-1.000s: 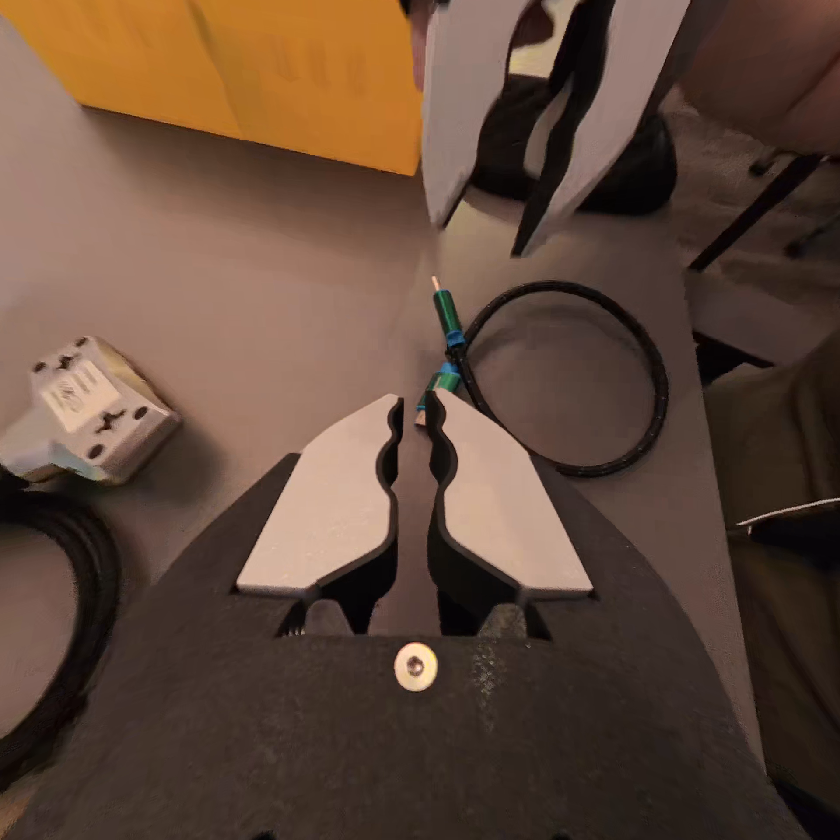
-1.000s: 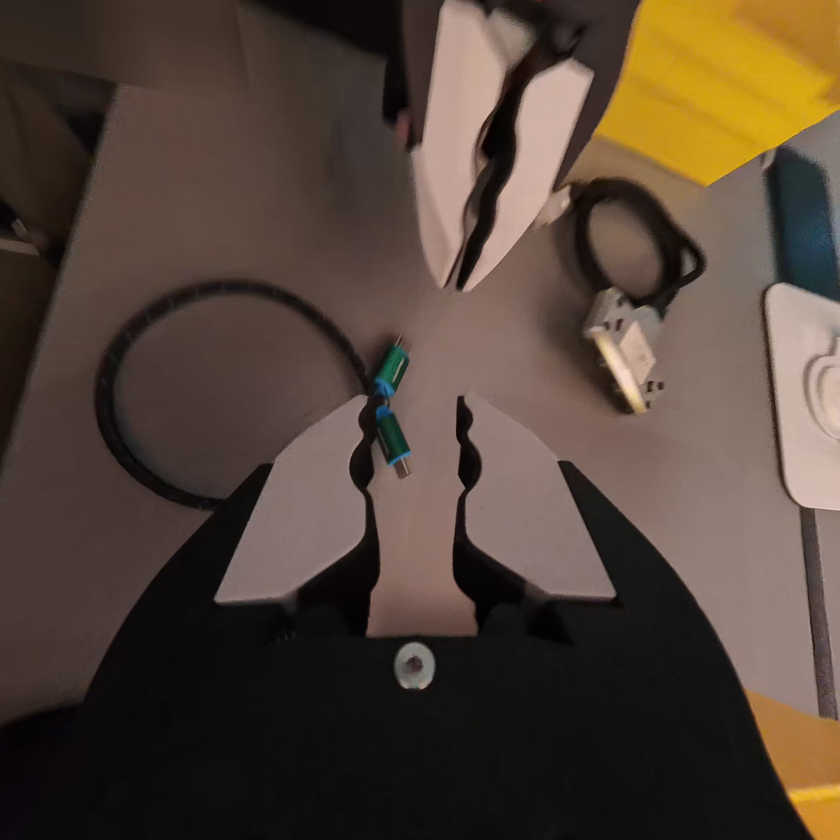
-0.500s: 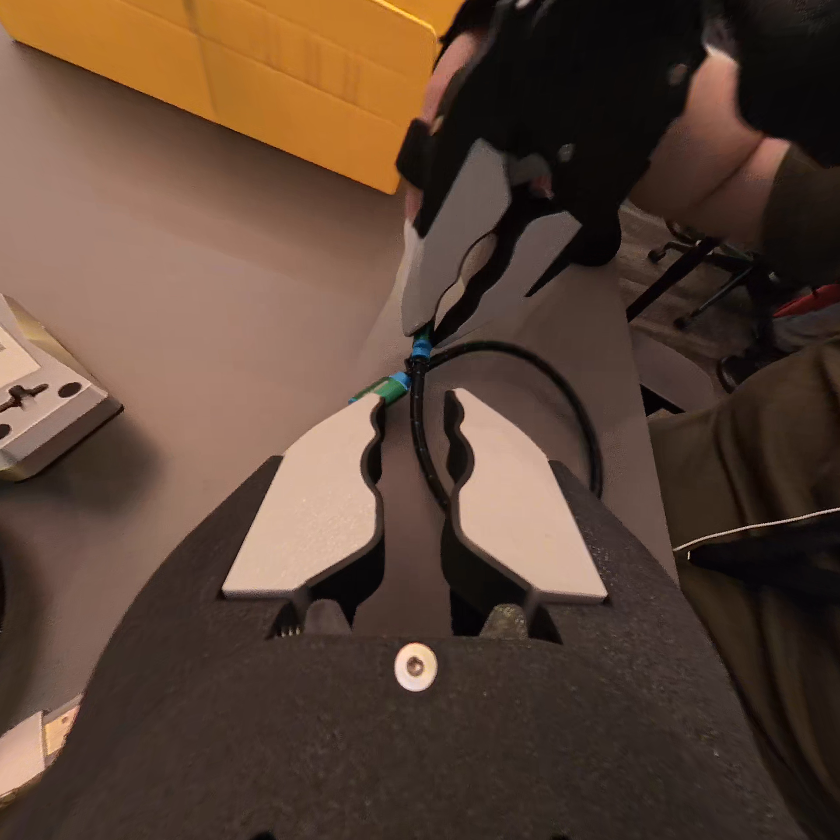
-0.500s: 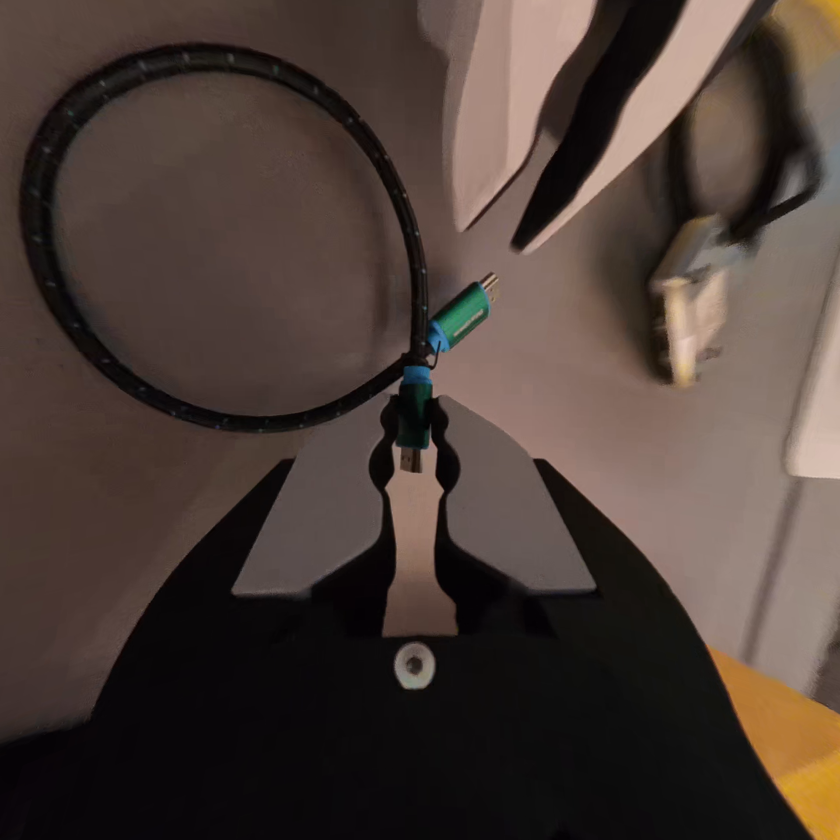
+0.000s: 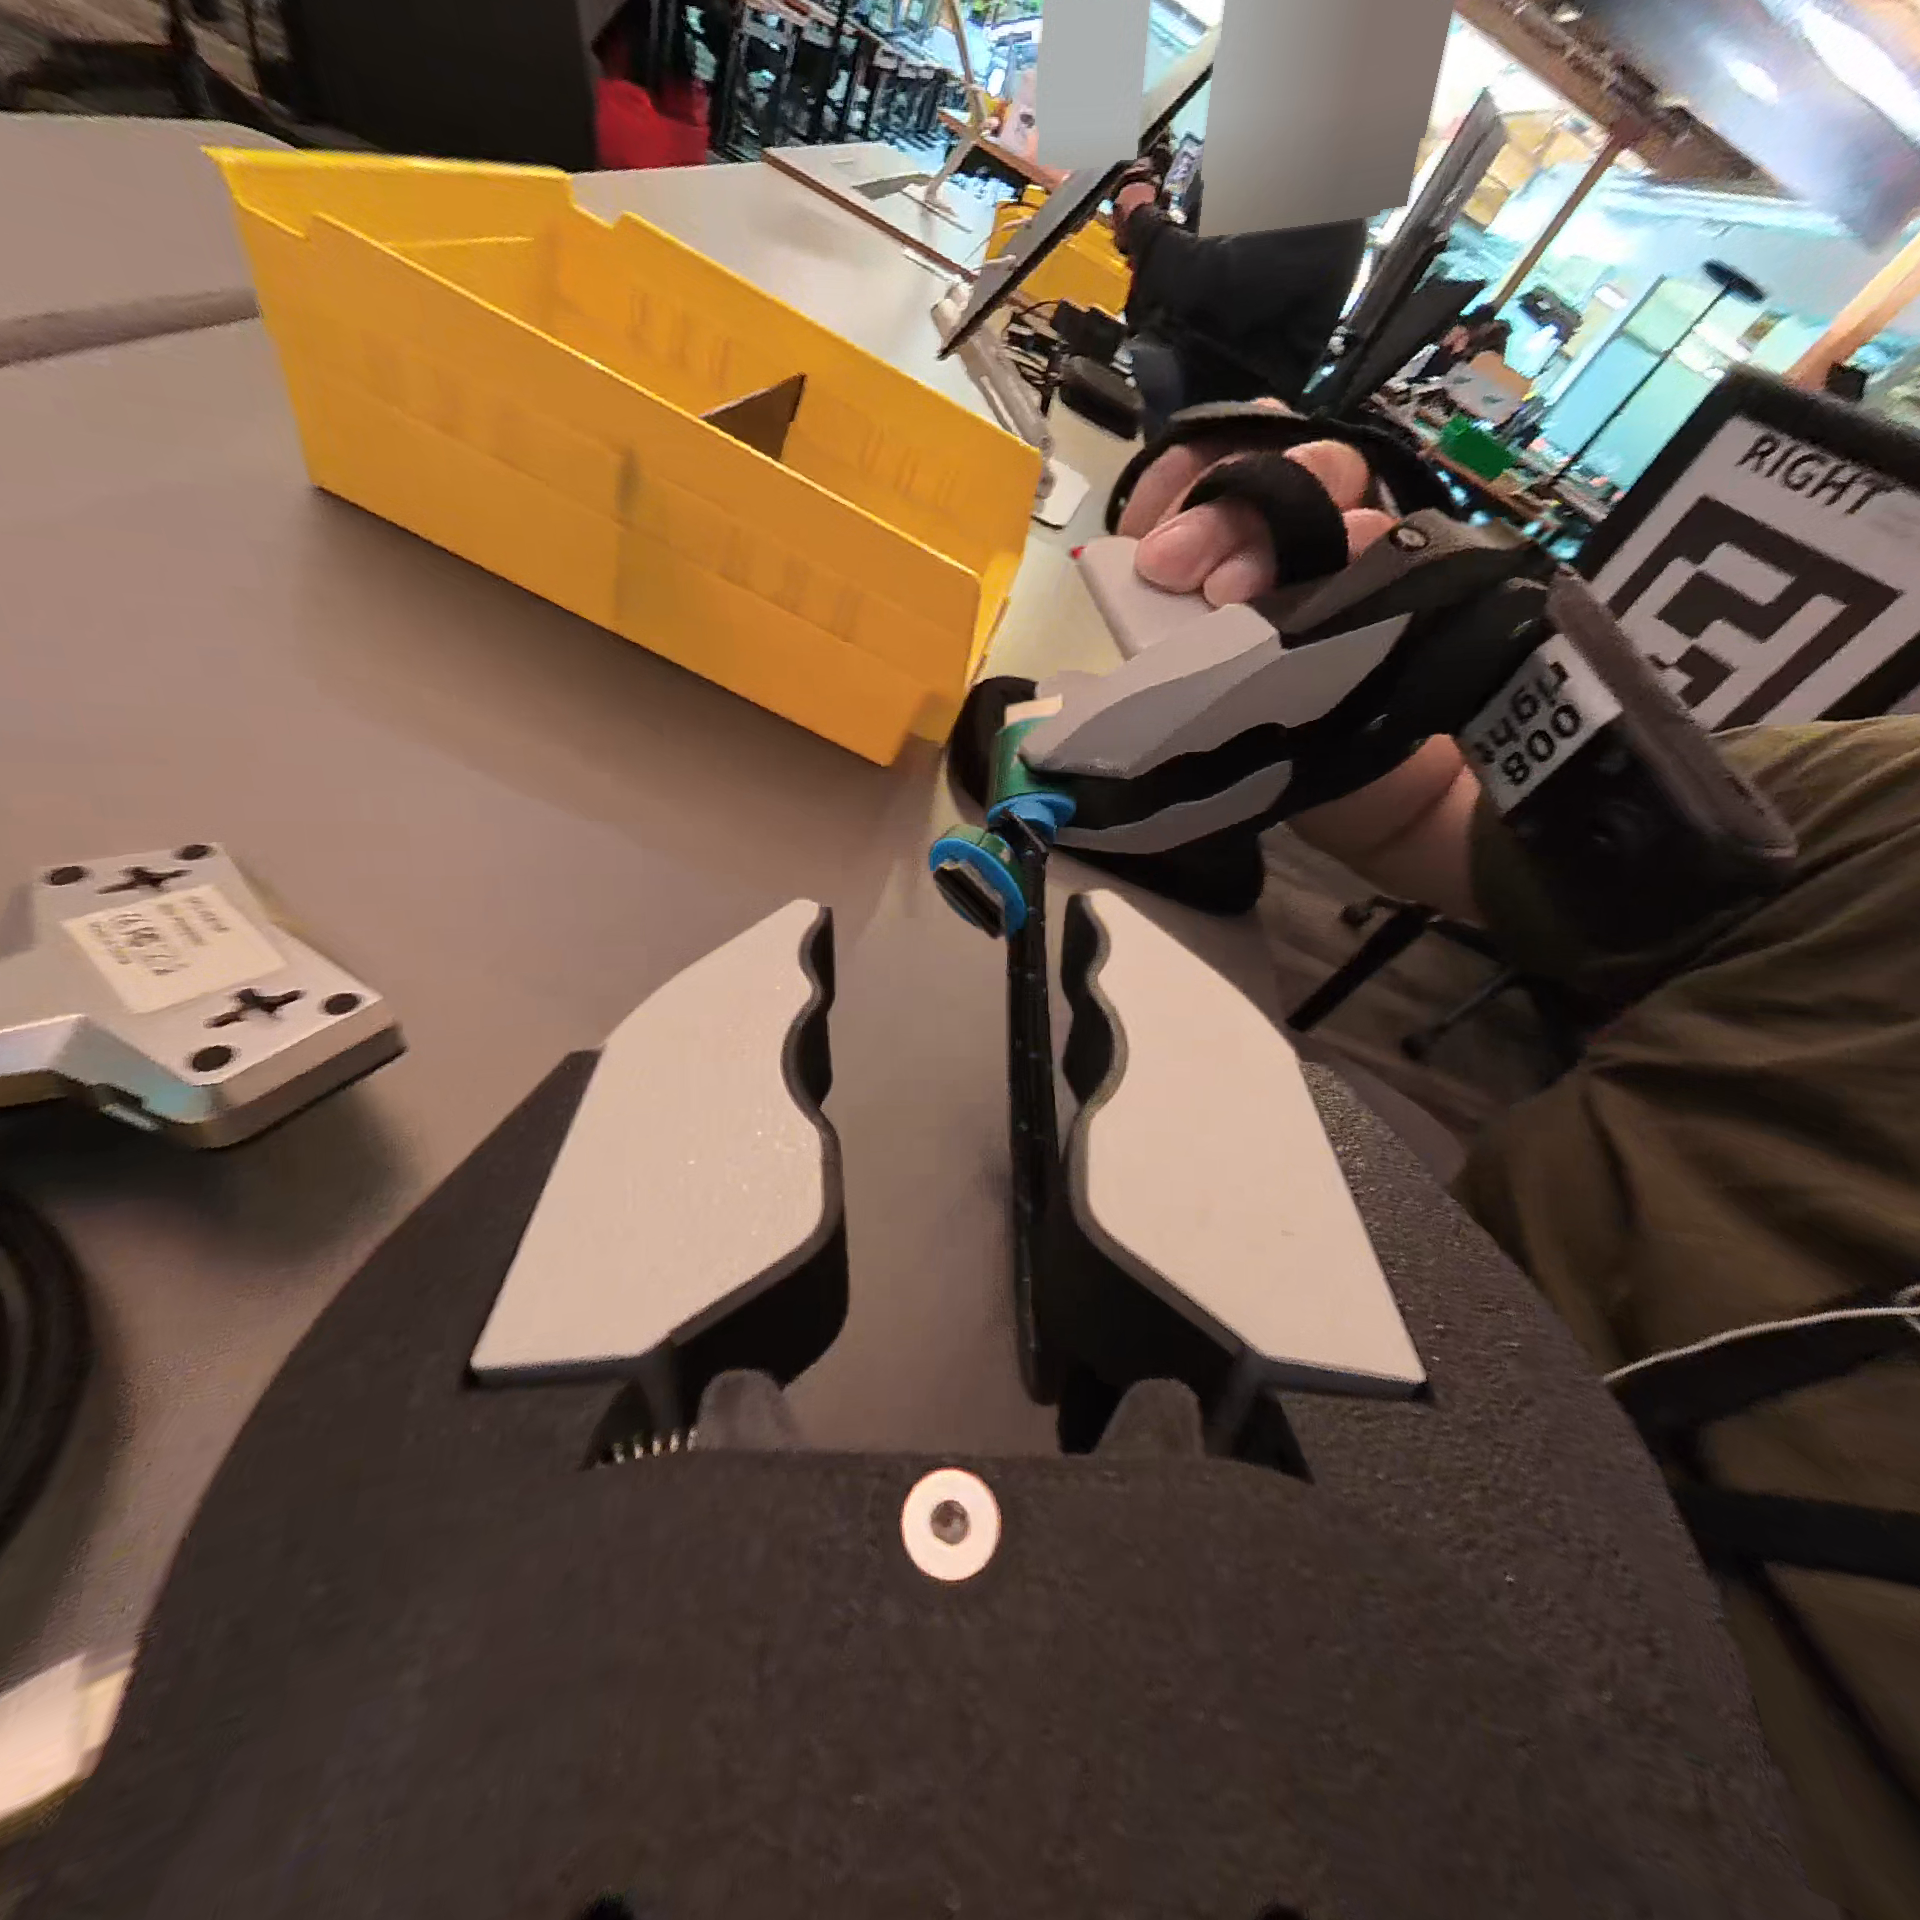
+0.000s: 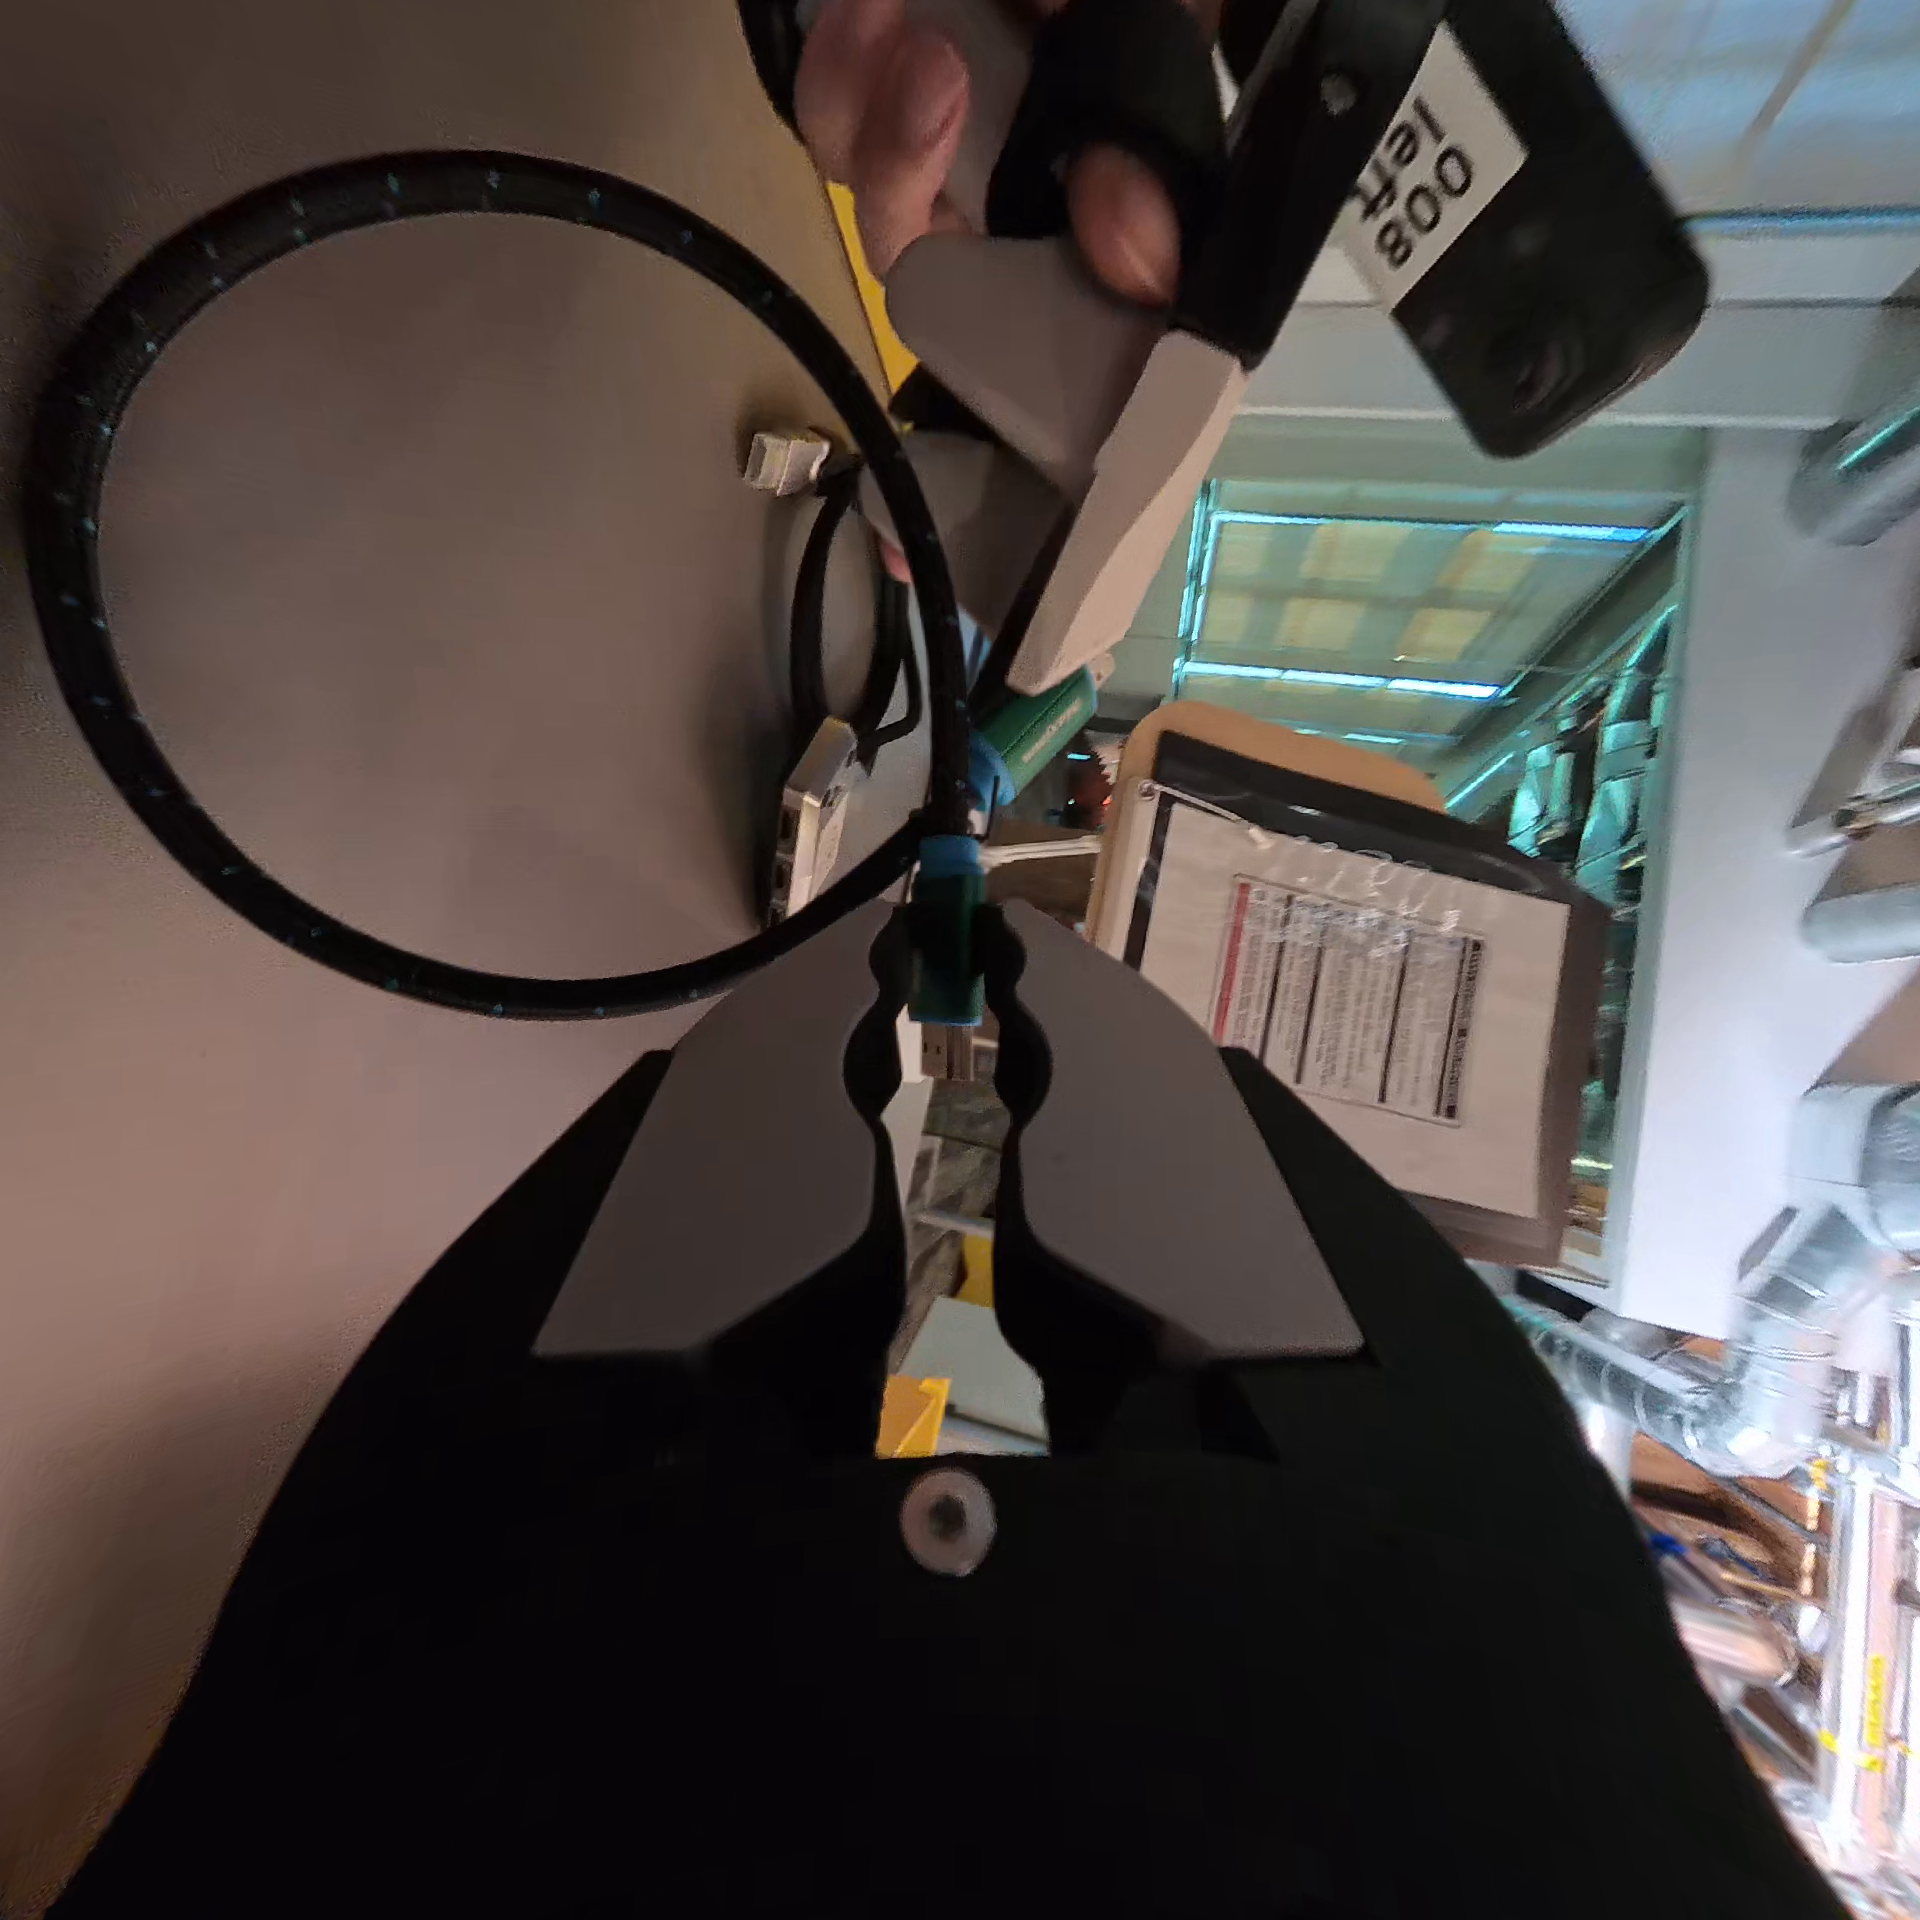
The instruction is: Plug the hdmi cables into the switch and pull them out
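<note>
Between right gripper fingers: one green plug pinched, lifted off table.
Left gripper open around black cable; switch off left, nothing plugged yet.

Braided cloth cable, glossy yellow plastic bin, matt grey table

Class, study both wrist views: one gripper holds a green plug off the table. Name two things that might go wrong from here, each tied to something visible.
1. The right gripper pinches the green plug near its fingertips only, so it might twist or slip when pushed.
2. The second green plug seems tied beside the first and dangles by the open left gripper; the braided cable loop hangs too. Either could snag before reaching the switch.
</note>
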A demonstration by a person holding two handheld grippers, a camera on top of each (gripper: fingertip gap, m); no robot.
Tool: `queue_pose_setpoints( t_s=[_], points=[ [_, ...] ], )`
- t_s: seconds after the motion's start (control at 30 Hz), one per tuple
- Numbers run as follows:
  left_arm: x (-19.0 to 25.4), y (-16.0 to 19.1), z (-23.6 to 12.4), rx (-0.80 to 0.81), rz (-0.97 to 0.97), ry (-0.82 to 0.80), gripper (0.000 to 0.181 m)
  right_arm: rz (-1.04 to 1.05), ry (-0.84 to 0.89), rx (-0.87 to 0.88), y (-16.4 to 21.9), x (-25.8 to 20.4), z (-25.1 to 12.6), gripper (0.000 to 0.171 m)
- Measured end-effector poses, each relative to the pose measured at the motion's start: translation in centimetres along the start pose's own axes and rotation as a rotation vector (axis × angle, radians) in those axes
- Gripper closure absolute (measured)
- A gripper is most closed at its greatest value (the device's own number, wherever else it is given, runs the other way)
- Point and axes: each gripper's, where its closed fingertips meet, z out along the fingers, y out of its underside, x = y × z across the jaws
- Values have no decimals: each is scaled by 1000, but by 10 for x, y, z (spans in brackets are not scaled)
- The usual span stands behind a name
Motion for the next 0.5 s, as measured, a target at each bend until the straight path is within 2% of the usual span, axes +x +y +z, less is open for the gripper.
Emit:
queue_pose_setpoints(
  t_s=[0.07, 0.13, 0.33, 0.4, 0.5],
  points=[
    [7, 0, 3, 7, -8, 45, 145, -24, 20, 22, -4, 2, 0, 157],
    [14, -6, 2, 44, -27, 92, 164, -40, 35, 30, -6, 4, 0, 157],
    [11, -14, -4, 95, -14, 64, 166, 31, 56, 81, -10, 11, 3, 157],
    [11, -19, -7, 117, 3, 52, 167, 202, 12, 159, -15, 15, 2, 158],
    [11, -25, -12, 140, 54, 13, 168, 616, -135, 324, -22, 31, -4, 150]
  ],
)
